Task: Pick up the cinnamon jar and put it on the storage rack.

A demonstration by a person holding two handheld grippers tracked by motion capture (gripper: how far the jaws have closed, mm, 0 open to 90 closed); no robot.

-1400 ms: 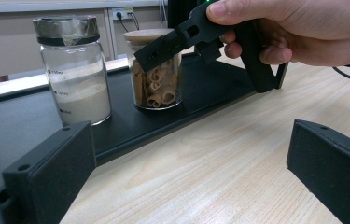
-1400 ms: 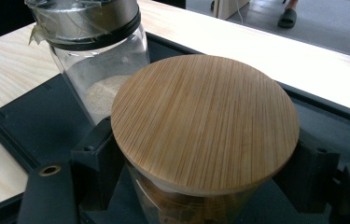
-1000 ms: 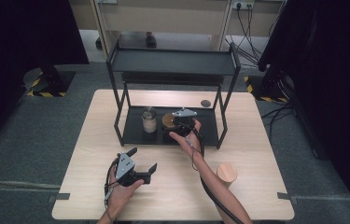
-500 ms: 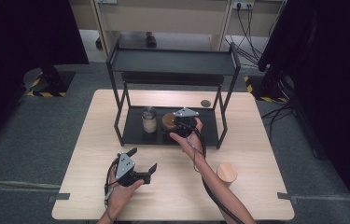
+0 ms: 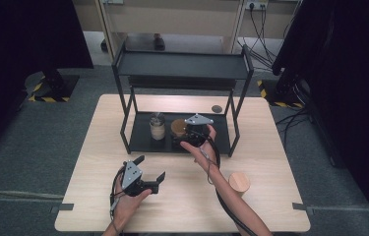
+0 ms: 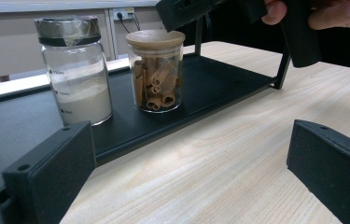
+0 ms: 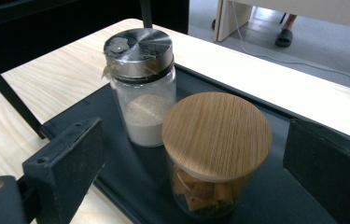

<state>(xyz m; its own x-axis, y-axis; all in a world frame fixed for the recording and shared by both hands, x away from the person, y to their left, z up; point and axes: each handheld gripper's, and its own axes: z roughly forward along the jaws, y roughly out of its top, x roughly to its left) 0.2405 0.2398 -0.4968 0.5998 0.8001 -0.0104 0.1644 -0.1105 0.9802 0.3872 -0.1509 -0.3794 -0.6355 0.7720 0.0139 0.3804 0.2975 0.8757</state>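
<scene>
Cinnamon jar (image 7: 217, 154) with a wooden lid stands upright on the black lower tray (image 5: 142, 143) of a two-tier metal rack (image 5: 182, 64), free between the right tongs (image 7: 196, 163). Their jaws have just been opening and now stand wide on either side of the jar, pads clear of the glass; nothing gripped. Rolled brown sticks fill the jar, seen in the left gripper view (image 6: 156, 70).

Just beside it, nearly touching, stands a glass shaker (image 7: 142, 88) with a metal cap, roughly half full of pale powder. Rack legs (image 5: 233, 123) and the upper shelf crowd the access; the right hand (image 5: 199, 142) reaches in under that shelf from the front.

Left tongs (image 5: 150, 169) rest low over the counter (image 5: 270, 147) in front of the rack, jaws wide apart, holding nothing, well apart from both jars.

Elsewhere on the counter: a second wooden-lidded container (image 5: 239, 182) near the right forearm, contents not visible, and a small dark round object (image 5: 216, 108) behind the rack's right leg, too small to identify.

Counter is light wood grain. Grey carpet floor (image 5: 34, 147), black drapes at both sides, cables and wall sockets at the back, yellow-black striped stand bases on the floor.
</scene>
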